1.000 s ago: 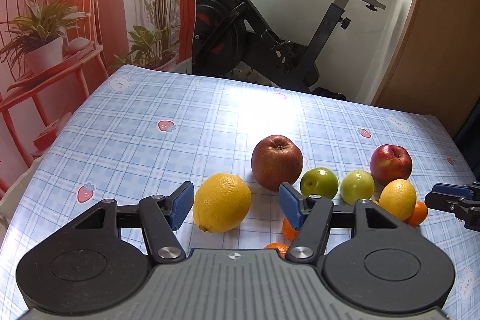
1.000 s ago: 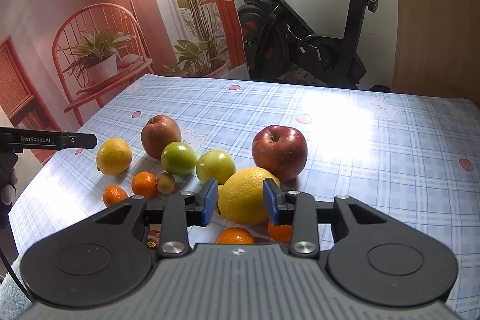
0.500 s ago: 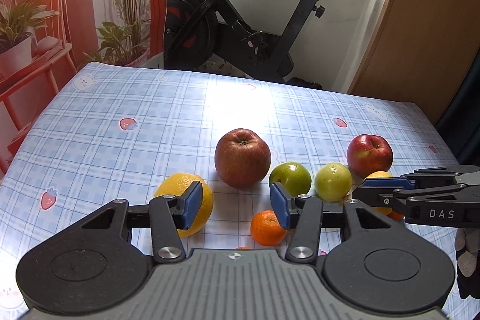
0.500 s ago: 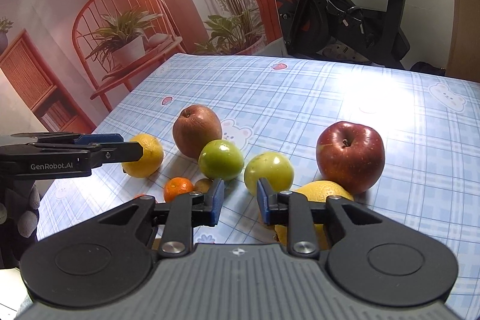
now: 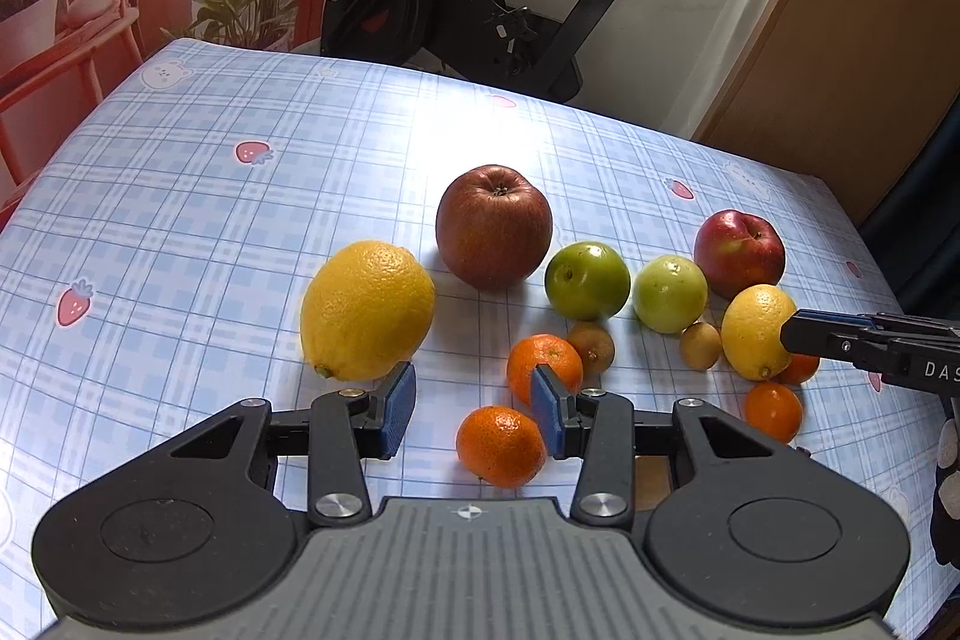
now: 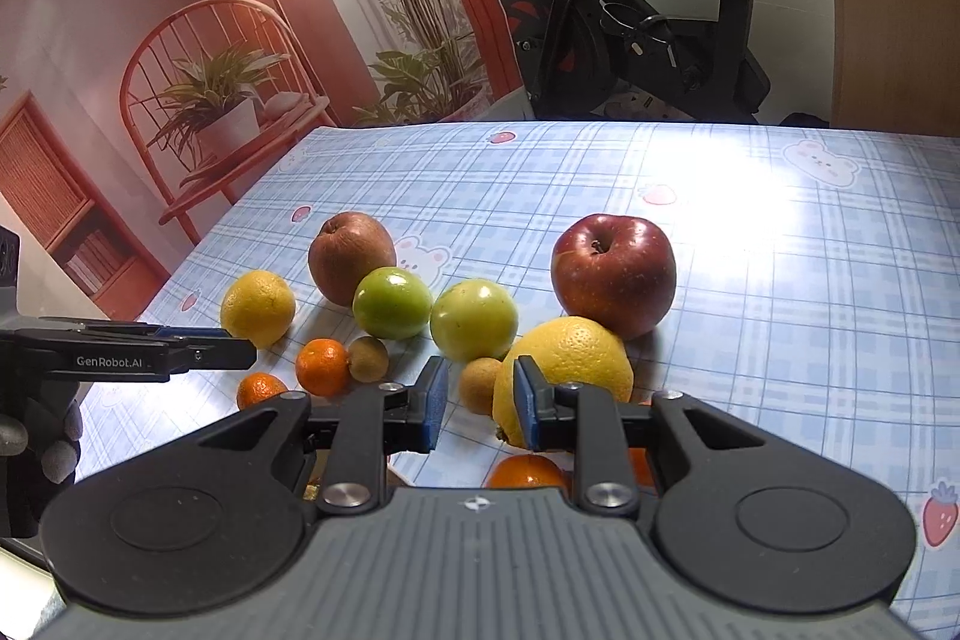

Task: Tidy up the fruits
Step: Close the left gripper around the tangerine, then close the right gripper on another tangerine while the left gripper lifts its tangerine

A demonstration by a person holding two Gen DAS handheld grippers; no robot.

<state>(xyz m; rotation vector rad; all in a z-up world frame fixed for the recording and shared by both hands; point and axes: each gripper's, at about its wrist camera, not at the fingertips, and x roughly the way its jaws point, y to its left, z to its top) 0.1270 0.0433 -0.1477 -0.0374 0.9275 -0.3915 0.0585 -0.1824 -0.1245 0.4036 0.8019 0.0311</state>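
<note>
— Left hand-held gripper first: what sits between its blue pads?

— A mandarin lies low in the gap, nearer the right pad; the jaws are closing, but I see no pad pressing on it. A second mandarin is partly hidden behind that right pad.

— And the right hand-held gripper?

— Clenched as far as it goes, with only a narrow gap and nothing gripped. Through the gap shows a kiwi on the desk beyond. Its right pad covers part of a big lemon.

— What is cut off or hard to read?

— Below that gripper's body, two orange fruits are only slivers; I cannot tell which kind. In the left view, the right gripper's tip overlaps a small lemon, and whether it touches is unclear. A gloved hand is cropped at the edge.

— Where is the fruit?

— Clustered on the checked cloth: two red apples, one near the left, one to the right, with two green fruits between them.
</note>
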